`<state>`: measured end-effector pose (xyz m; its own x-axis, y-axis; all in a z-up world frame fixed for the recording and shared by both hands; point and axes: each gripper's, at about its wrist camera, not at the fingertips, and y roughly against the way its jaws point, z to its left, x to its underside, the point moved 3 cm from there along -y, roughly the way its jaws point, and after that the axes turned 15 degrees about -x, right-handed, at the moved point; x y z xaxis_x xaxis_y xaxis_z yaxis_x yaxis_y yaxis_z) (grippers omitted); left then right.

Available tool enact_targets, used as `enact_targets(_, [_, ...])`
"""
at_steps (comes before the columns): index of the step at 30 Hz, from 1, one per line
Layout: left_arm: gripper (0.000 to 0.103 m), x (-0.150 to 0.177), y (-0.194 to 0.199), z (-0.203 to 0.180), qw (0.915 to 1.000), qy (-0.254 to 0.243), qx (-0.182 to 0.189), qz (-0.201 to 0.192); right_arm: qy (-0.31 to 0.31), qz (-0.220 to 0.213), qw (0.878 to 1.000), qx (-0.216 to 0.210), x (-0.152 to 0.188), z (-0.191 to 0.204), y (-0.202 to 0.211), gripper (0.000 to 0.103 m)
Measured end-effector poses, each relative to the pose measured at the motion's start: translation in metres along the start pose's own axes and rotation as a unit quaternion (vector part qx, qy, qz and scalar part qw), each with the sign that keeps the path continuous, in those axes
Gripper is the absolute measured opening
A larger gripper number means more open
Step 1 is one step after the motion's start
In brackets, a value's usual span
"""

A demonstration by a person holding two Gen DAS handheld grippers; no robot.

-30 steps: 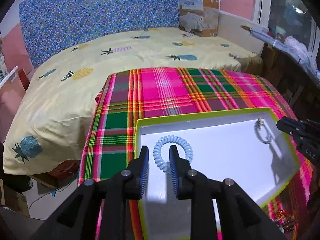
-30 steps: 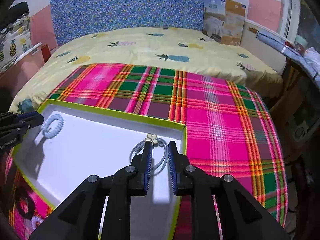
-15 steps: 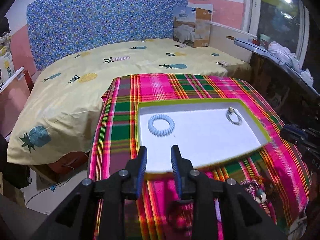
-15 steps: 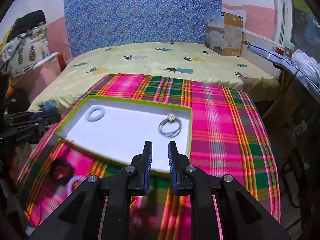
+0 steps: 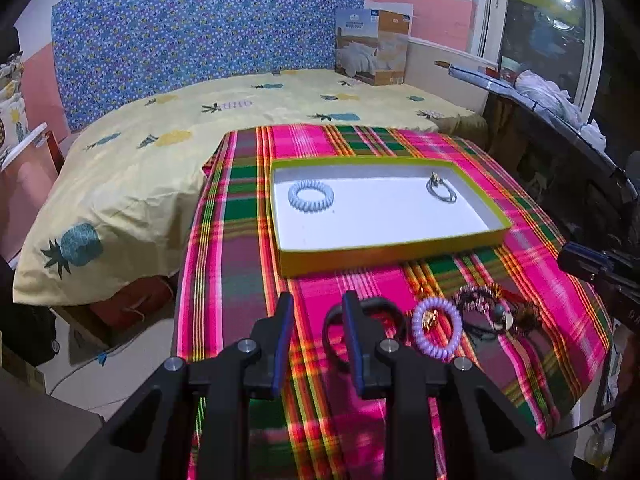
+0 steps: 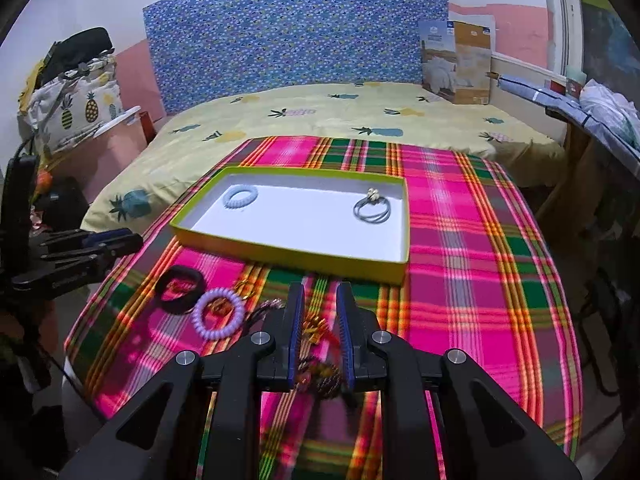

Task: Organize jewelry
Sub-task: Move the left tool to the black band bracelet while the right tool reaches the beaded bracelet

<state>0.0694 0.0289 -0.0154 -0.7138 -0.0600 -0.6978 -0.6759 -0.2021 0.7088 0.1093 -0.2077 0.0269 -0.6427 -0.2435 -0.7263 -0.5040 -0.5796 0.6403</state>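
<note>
Plaid cloth (image 5: 240, 240) over pineapple bedspread (image 5: 132, 168) holds tray (image 5: 384, 258); both jaws released, empty.

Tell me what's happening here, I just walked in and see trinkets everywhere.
A person with a gripper in each hand is sorting jewelry into the tray. A blue coil band and a grey ring lie inside. Both the left gripper and right gripper are open and empty, above the pile on the cloth.

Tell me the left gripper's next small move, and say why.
Probably shift the left gripper slightly right and lower it over the black hair band. Its jaws are open and empty, the band lies loose on the plaid cloth just beside them, outside the tray.
</note>
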Motion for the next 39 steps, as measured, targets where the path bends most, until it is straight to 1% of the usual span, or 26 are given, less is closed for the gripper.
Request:
enact_targets(4, [0.026,0.008,-0.003,-0.001,0.9999,-0.001,0.003,0.010,-0.006,0.005,1.000,-0.001,0.006,0.002,0.001,0.017])
enact_targets(11, [0.027,0.012,-0.007,-0.004,0.9998,-0.004,0.008,0.019,-0.006,0.009,1.000,-0.001,0.009,0.002,0.000,0.017])
enact_targets(17, [0.027,0.018,-0.020,-0.008,0.9994,-0.009,0.008,0.034,-0.014,0.022,1.000,0.003,0.016,-0.004,-0.008,0.018])
enact_targets(19, [0.027,0.021,-0.025,-0.009,0.9990,-0.010,0.009,0.042,-0.016,0.028,0.999,0.004,0.020,-0.007,-0.010,0.023])
enact_targets(20, [0.027,0.022,-0.028,-0.009,0.9989,-0.010,0.009,0.046,-0.017,0.031,0.999,0.005,0.022,-0.008,-0.011,0.030])
enact_targets(21, [0.027,0.023,-0.030,-0.010,0.9987,-0.011,0.010,0.049,-0.017,0.033,0.999,0.005,0.024,-0.008,-0.011,0.035])
enact_targets(27, [0.027,0.026,-0.034,-0.012,0.9984,-0.013,0.013,0.054,-0.021,0.047,0.999,0.003,0.035,-0.010,-0.017,0.036])
enact_targets(35, [0.027,0.027,-0.036,-0.016,0.9987,-0.020,0.008,0.046,-0.012,0.064,0.998,-0.003,0.044,-0.007,-0.026,0.035])
enact_targets(39, [0.026,0.026,-0.036,-0.016,0.9987,-0.020,0.007,0.045,-0.020,0.069,0.997,-0.002,0.046,-0.011,-0.031,0.035])
